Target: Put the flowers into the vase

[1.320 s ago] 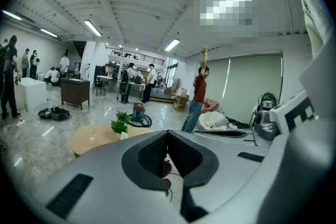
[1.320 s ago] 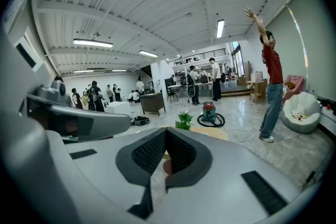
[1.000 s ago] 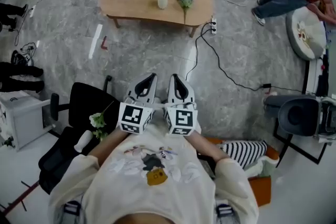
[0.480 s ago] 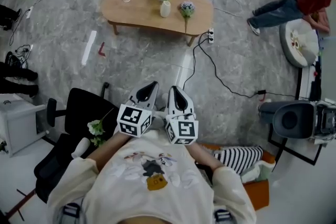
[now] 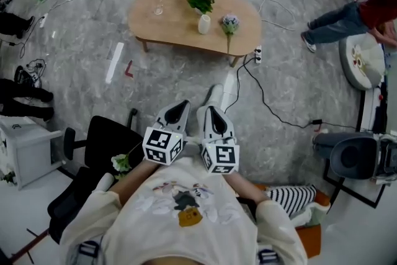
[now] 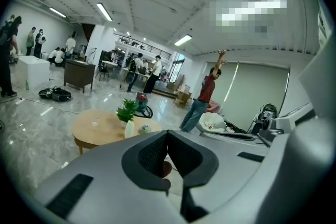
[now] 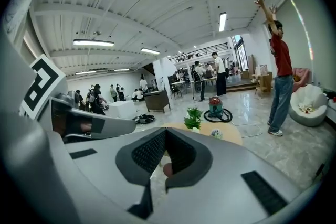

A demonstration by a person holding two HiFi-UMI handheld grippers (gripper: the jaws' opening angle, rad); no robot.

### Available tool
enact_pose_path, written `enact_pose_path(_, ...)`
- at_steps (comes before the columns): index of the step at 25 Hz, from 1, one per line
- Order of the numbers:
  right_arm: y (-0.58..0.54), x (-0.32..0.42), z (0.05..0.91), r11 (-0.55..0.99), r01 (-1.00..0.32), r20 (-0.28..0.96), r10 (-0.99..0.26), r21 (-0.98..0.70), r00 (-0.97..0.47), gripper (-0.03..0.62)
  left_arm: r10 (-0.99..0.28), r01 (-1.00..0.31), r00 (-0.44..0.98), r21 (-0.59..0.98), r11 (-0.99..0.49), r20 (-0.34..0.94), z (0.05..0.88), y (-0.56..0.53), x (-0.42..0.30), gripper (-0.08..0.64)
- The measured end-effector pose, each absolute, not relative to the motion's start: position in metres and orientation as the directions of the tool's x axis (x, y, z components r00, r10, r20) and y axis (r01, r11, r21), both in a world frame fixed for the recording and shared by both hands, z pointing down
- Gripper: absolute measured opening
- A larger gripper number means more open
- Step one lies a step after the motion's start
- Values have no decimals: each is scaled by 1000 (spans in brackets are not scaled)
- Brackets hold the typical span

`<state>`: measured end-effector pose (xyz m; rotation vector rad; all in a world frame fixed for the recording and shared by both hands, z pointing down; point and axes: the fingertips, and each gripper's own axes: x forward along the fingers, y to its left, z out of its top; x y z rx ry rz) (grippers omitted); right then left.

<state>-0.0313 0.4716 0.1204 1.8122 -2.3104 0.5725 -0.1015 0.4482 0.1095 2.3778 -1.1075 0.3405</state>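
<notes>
Far ahead in the head view stands an oval wooden table (image 5: 180, 25). On it are a small white vase (image 5: 204, 24) with a green sprig and a flower (image 5: 230, 23) with a pale purple head, its stem reaching over the near edge. My left gripper (image 5: 178, 113) and right gripper (image 5: 212, 116) are side by side close to my chest, both shut with nothing in them, well short of the table. The left gripper view shows its shut jaws with the vase (image 6: 129, 129) far behind them. The right gripper view shows the flower (image 7: 215, 134) beyond its shut jaws.
A black office chair (image 5: 99, 139) stands at my left, with a white flower sprig (image 5: 121, 163) beside it. A black cable and power strip (image 5: 257, 56) run across the floor right of the table. A person in red (image 5: 356, 9) is at the right, a small glass (image 5: 158, 9) on the table.
The table has slid lower in the head view and looks nearer: I have moved towards it. Both grippers stay shut, side by side.
</notes>
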Motion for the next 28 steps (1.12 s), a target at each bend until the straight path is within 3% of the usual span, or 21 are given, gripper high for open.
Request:
enact_pose_path(4,403,6,130,184,-955,348,-901,-233,-258,5,-667,-789,612,285,-544,424,117,385,-76,9)
enact_pose_path(10,298,69,120,190,-937,349,-891,-294,-291,5,-629,-738,653,165,-655,422,99,307,8,9)
enact_pose_path(20,193,154,127,253,-918,399,-842,-306,-364,5,-634,-785,610,252,-566,475,97,207,91,9)
enact_pose_path(28,161,168,136,263,-909,410,-827,-323,-385,5,-634,-806,585,276,-524,506,112,174,101,9)
